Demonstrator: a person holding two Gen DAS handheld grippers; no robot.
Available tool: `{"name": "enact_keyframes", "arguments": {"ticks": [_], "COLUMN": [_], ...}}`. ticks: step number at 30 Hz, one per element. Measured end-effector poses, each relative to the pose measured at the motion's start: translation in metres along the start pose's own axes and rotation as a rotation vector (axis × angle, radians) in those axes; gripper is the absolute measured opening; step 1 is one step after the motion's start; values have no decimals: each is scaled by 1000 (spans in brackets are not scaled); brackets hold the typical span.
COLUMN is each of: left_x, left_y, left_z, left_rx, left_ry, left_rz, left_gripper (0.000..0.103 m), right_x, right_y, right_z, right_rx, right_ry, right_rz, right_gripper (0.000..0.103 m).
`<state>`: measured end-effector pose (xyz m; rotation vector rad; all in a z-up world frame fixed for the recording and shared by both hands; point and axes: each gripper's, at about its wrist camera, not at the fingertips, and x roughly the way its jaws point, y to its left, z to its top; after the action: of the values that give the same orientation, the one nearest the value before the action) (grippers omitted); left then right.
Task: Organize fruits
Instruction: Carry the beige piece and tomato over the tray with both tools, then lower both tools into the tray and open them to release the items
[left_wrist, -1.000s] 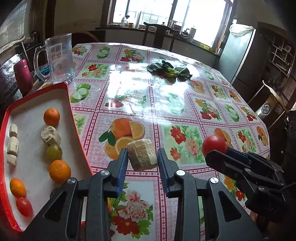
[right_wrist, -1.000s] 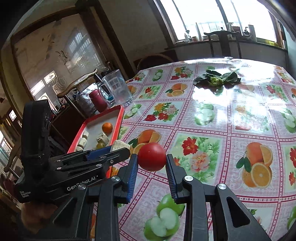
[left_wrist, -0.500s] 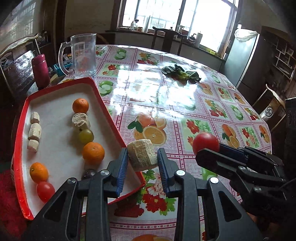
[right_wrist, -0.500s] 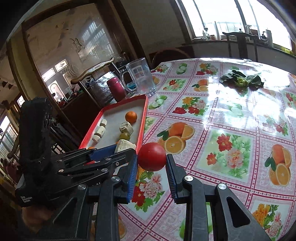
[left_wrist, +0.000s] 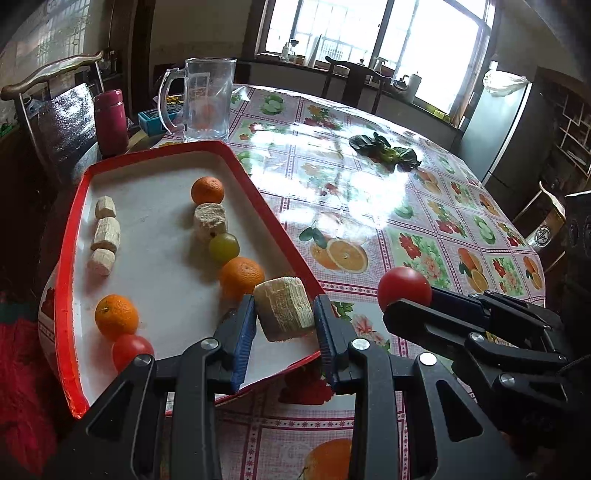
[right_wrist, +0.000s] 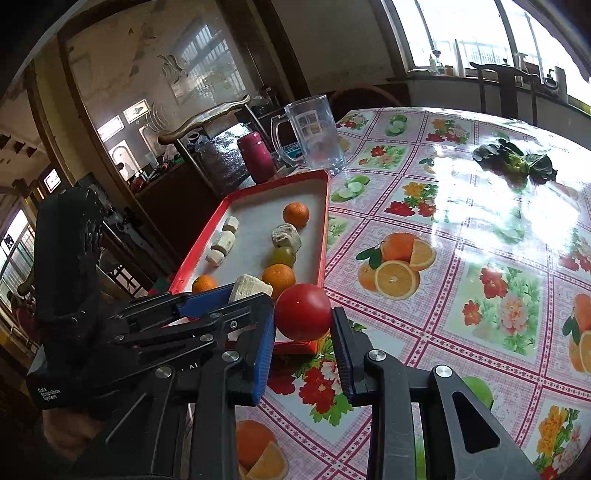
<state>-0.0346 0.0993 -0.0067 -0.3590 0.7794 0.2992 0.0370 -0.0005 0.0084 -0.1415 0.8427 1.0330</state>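
Note:
My left gripper (left_wrist: 284, 317) is shut on a pale ridged fruit chunk (left_wrist: 283, 314), held above the near right corner of the red tray (left_wrist: 70, 236). My right gripper (right_wrist: 303, 325) is shut on a red tomato (right_wrist: 303, 312), just right of the left gripper and above the tray's near corner (right_wrist: 295, 347). The tray holds three oranges (left_wrist: 207, 189), a green grape (left_wrist: 223, 246), a small tomato (left_wrist: 131, 350) and several pale chunks (left_wrist: 105, 233). In the right wrist view the left gripper (right_wrist: 236, 295) holds its chunk (right_wrist: 249, 286) left of the tomato.
A clear glass mug (left_wrist: 203, 99) and a dark red flask (left_wrist: 109, 122) stand beyond the tray. A bunch of green leaves (left_wrist: 384, 151) lies mid-table on the fruit-print tablecloth (left_wrist: 424, 229). A chair (left_wrist: 55, 110) stands at the left edge.
Both grippers moved left and back toward the tray, each still holding its fruit. The left gripper's chunk now hangs over the tray's near corner.

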Motion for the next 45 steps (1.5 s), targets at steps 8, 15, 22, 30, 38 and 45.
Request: {"name": "enact_keyframes", "arguments": {"ticks": [8,15,22,30,38,45], "left_x": [-12,-26,-38,-37,-27,-27], "left_y": [26,60,89,107,107,109], "left_z": [-5,-12,-21,-21,-28,-27], "left_rx": [-45,-115,-167,-193,-192,-200], "left_ry": [-10,-25,-35,-35,-13,-12], "left_rz": [7,28,51,71,53,42], "left_gripper": [30,30,30,30,30,30], "right_x": [13,29,48,65,76,80], "right_y": [9,16,30,34,30,31], "right_z": [2,10,12,8,5,1], "right_rx": [-16,-35,-73,-91,-87,-88], "right_ry": [22,41,72,107,141,147], "right_rz": [10,22,40,36,24,29], "right_gripper": [31,31,31,31,31,31]}}
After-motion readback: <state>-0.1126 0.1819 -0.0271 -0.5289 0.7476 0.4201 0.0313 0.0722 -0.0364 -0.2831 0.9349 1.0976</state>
